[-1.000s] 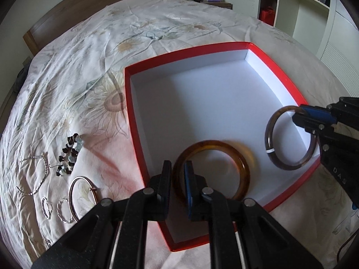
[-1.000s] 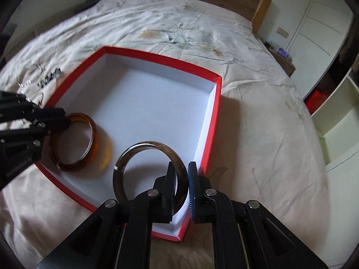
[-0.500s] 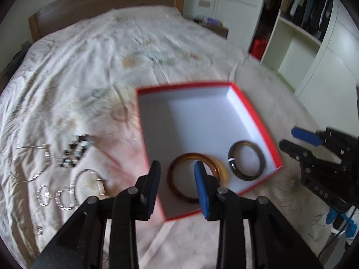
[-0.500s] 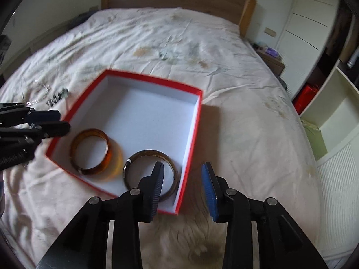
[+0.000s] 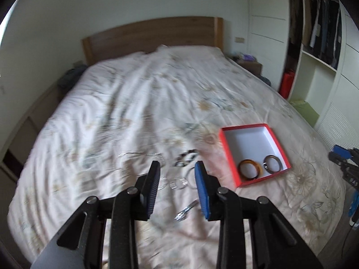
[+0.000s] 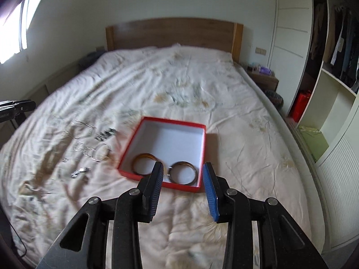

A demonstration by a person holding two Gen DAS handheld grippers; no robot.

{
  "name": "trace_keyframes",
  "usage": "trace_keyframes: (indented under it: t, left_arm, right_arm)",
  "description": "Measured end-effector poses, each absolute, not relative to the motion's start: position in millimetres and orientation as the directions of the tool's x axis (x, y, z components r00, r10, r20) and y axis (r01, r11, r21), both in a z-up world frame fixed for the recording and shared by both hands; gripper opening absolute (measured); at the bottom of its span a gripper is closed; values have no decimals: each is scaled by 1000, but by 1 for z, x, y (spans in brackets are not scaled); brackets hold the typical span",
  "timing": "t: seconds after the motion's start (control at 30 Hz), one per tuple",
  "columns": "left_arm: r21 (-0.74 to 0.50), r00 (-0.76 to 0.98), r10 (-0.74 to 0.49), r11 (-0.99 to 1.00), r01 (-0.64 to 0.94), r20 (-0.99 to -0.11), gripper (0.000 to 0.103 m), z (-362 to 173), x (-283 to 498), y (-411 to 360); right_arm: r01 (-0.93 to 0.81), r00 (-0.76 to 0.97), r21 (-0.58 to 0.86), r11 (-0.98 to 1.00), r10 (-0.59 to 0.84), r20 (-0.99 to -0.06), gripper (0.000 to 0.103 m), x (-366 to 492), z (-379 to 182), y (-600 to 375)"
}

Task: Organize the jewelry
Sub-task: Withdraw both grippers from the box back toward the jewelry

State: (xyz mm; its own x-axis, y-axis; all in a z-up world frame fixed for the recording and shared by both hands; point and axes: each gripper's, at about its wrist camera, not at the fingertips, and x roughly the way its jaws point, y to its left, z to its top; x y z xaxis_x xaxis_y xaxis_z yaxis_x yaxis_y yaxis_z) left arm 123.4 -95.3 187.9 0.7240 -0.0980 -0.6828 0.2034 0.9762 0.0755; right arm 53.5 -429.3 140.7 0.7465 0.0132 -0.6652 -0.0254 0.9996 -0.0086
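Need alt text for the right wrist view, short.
Red box on a floral bedspread holds an amber bangle and a grey-brown bangle side by side. The open, empty right hand-held gripper hangs above it; silver jewelry lies left of it.

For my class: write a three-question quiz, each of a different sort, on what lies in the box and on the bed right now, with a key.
1. True or false: the amber-brown resin bangle lies inside the red-rimmed white cardboard box.
2. What lies beside it in the box? A) grey-brown stone bangle B) black bead bracelet C) thin silver hoop
3. Fill in: the left gripper holds ___.

Key: 1 true; 2 A; 3 nothing, its fingers are apart and bare.
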Motion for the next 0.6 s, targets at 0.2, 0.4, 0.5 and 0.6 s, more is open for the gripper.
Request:
trace_keyframes:
  t: [0.2, 0.4, 0.5, 0.6]
  left_arm:
    - [60, 753, -71, 988, 145, -654, 35, 212, 64, -40]
    - [45, 808, -54, 994, 99, -586, 35, 229, 8, -3]
    - [23, 817, -66, 995, 96, -573, 35, 230, -12, 10]
    - [23, 813, -59, 996, 89, -580, 35, 225, -26, 21]
  right_arm:
    - [-51, 786, 6, 999, 44, -616, 37, -1, 173, -401]
    - [-83, 820, 27, 996, 84, -566, 38, -44, 200, -374]
    - [-103, 829, 40, 994, 108, -549, 39, -57, 207, -361]
    - [-126, 830, 42, 991, 128, -543, 39, -65, 209, -348]
